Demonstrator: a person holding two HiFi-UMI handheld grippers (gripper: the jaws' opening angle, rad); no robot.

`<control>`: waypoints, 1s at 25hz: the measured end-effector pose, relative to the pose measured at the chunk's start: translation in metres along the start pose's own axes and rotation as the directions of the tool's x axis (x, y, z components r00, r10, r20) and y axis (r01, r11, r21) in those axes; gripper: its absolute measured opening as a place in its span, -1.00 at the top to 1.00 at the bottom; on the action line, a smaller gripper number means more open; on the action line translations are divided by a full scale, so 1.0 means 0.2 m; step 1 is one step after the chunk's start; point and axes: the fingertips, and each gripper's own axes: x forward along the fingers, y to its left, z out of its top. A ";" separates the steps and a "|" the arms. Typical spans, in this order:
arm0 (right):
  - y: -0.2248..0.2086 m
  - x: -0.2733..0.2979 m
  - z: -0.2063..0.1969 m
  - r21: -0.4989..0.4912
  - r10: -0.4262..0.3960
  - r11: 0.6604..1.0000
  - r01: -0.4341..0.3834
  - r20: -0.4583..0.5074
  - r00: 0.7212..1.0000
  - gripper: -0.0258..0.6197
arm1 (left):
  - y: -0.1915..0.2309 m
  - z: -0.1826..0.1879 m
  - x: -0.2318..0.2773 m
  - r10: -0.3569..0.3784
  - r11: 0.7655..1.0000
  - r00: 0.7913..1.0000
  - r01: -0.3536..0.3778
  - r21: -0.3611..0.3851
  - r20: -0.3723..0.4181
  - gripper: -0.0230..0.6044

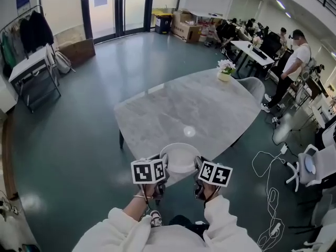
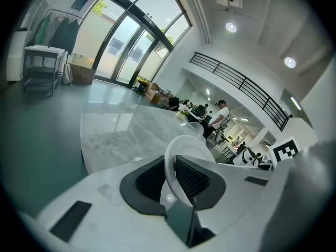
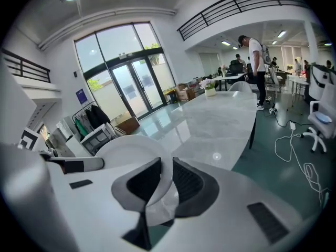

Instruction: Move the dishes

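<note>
My left hand-held gripper (image 1: 163,168) clenches the dish (image 1: 180,156) at its 9 o'clock rim and my right hand-held gripper (image 1: 199,169) at 3 o'clock, holding it apparently just above the near edge of the bench (image 1: 184,106), which stretches toward 12 o'clock.

A grey marble table (image 1: 184,109) fills the middle of the head view, with a pot of pale flowers (image 1: 226,71) standing at its one o'clock edge. Glass doors (image 1: 118,7) lie at twelve o'clock, cardboard boxes (image 1: 186,29) at their three o'clock side. A clothes rack (image 1: 31,33) stands at ten o'clock, a person (image 1: 291,67) at two o'clock. White cables (image 1: 270,180) trail over the green floor (image 1: 79,130) at four o'clock
</note>
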 end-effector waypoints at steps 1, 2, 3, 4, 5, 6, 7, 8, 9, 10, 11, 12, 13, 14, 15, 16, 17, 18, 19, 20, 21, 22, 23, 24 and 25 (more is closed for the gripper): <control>0.00 0.03 -0.01 -0.001 0.004 1.000 -0.004 -0.012 1.000 0.54 | 0.02 -0.01 0.01 0.008 1.000 1.000 -0.008 -0.006 -0.007 0.76; 0.00 0.06 -0.02 -0.004 0.009 1.000 -0.009 -0.023 1.000 0.54 | 0.04 -0.01 0.03 0.017 1.000 1.000 -0.017 -0.013 -0.013 0.76; 0.00 0.08 -0.02 -0.008 0.015 1.000 -0.015 -0.033 0.999 0.54 | 0.06 -0.02 0.04 0.025 0.999 1.000 -0.026 -0.020 -0.017 0.76; 0.00 0.11 -0.01 -0.013 0.021 1.000 -0.022 -0.041 0.999 0.54 | 0.08 -0.02 0.06 0.033 0.999 0.999 -0.034 -0.025 -0.019 0.76; 0.00 0.14 0.00 -0.019 0.028 0.999 -0.028 -0.050 0.998 0.54 | 0.09 -0.01 0.07 0.042 0.999 0.999 -0.042 -0.030 -0.019 0.76; 0.01 0.17 0.01 -0.026 0.035 0.999 -0.036 -0.058 0.998 0.54 | 0.11 0.00 0.08 0.051 0.998 0.999 -0.052 -0.036 -0.017 0.76; 0.02 0.20 0.02 -0.034 0.043 0.998 -0.045 -0.066 0.997 0.54 | 0.13 0.01 0.09 0.061 0.997 0.998 -0.062 -0.043 -0.013 0.76; 0.03 0.24 0.03 -0.044 0.051 0.998 -0.055 -0.074 0.996 0.54 | 0.16 0.02 0.10 0.072 0.996 0.997 -0.072 -0.052 -0.008 0.76; 0.04 0.27 0.05 -0.055 0.060 0.996 -0.064 -0.081 0.995 0.54 | 0.18 0.04 0.11 0.083 0.995 0.997 -0.083 -0.062 -0.003 0.76; 0.05 0.31 0.06 -0.065 0.067 0.995 -0.073 -0.088 0.994 0.54 | 0.20 0.05 0.13 0.093 0.993 0.996 -0.092 -0.072 0.000 0.76; 0.05 0.35 0.08 -0.073 0.073 0.994 -0.081 -0.095 0.993 0.54 | 0.22 0.07 0.16 0.102 0.992 0.995 -0.101 -0.082 0.002 0.76; 0.05 0.38 0.10 -0.078 0.079 0.993 -0.087 -0.102 0.992 0.54 | 0.24 0.08 0.18 0.110 0.990 0.994 -0.109 -0.091 0.003 0.76; 0.05 0.42 0.12 -0.081 0.084 0.992 -0.093 -0.110 0.990 0.54 | 0.25 0.10 0.20 0.118 0.988 0.993 -0.118 -0.099 0.002 0.76; 0.04 0.45 0.15 -0.083 0.088 0.992 -0.098 -0.119 0.989 0.54 | 0.26 0.11 0.23 0.126 0.987 0.992 -0.125 -0.105 0.001 0.76; 0.02 0.49 0.17 -0.085 0.092 0.991 -0.103 -0.127 0.988 0.54 | 0.26 0.13 0.26 0.132 0.985 0.991 -0.132 -0.112 -0.002 0.76; 0.00 0.52 0.20 -0.085 0.094 0.991 -0.106 -0.136 0.986 0.54 | 0.26 0.15 0.30 0.138 0.984 0.990 -0.137 -0.117 -0.004 0.76; -0.02 0.54 0.23 -0.084 0.097 0.990 -0.110 -0.145 0.985 0.54 | 0.25 0.16 0.34 0.143 0.982 0.990 -0.143 -0.121 -0.007 0.76; -0.05 0.57 0.25 -0.083 0.099 0.990 -0.112 -0.152 0.983 0.54 | 0.24 0.18 0.38 0.148 0.981 0.989 -0.148 -0.124 -0.010 0.76; -0.07 0.60 0.28 -0.081 0.100 0.990 -0.114 -0.159 0.982 0.54 | 0.24 0.20 0.42 0.153 0.980 0.988 -0.153 -0.127 -0.013 0.76; -0.09 0.63 0.30 -0.079 0.101 0.990 -0.115 -0.164 0.981 0.54 | 0.23 0.21 0.46 0.156 0.979 0.988 -0.157 -0.131 -0.016 0.76; -0.12 0.65 0.33 -0.079 0.101 0.990 -0.116 -0.168 0.981 0.54 | 0.23 0.22 0.50 0.158 0.978 0.987 -0.159 -0.137 -0.019 0.76; -0.13 0.68 0.35 -0.080 0.100 0.990 -0.115 -0.173 0.980 0.54 | 0.23 0.23 0.53 0.158 0.977 0.987 -0.160 -0.143 -0.022 0.76; -0.15 0.70 0.37 -0.082 0.099 0.990 -0.115 -0.177 0.979 0.54 | 0.23 0.24 0.56 0.158 0.976 0.987 -0.160 -0.150 -0.025 0.76; -0.17 0.73 0.38 -0.086 0.098 0.990 -0.115 -0.182 0.978 0.54 | 0.23 0.25 0.59 0.159 0.975 0.987 -0.162 -0.155 -0.028 0.76; -0.19 0.75 0.40 -0.089 0.097 0.989 -0.115 -0.187 0.977 0.54 | 0.23 0.25 0.62 0.162 0.974 0.986 -0.164 -0.158 -0.031 0.76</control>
